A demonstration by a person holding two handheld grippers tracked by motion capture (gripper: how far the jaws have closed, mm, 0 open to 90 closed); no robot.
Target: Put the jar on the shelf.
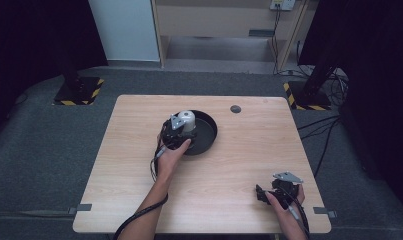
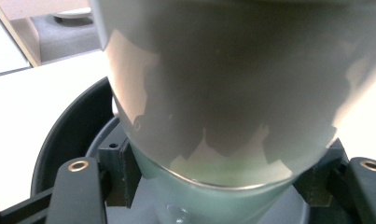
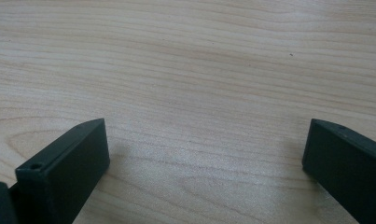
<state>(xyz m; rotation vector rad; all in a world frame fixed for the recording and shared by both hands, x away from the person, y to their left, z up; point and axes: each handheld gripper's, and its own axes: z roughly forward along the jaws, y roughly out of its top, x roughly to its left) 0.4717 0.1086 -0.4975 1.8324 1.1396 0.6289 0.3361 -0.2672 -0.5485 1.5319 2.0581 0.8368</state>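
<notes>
A pale grey cup (image 1: pixel 188 119) stands in a round black pan (image 1: pixel 207 131) at the middle of the wooden table (image 1: pixel 239 150). My left gripper (image 1: pixel 183 129) reaches in from the pan's near side and is shut on the cup. In the left gripper view the cup (image 2: pixel 223 84) looms close, with a greenish lower part, and the jaws of the left gripper (image 2: pixel 223 179) press on its base from both sides. My right gripper (image 1: pixel 260 194) rests low at the table's near right corner. In its own view the right gripper (image 3: pixel 204 154) is open over bare wood.
A small dark round disc (image 1: pixel 235 108) sits in the tabletop near the far edge. Beyond the table are a light wooden cabinet (image 1: pixel 224 20) and black stand bases with yellow-black tape (image 1: pixel 79 90). Cables (image 1: pixel 319 125) trail on the grey floor at the right.
</notes>
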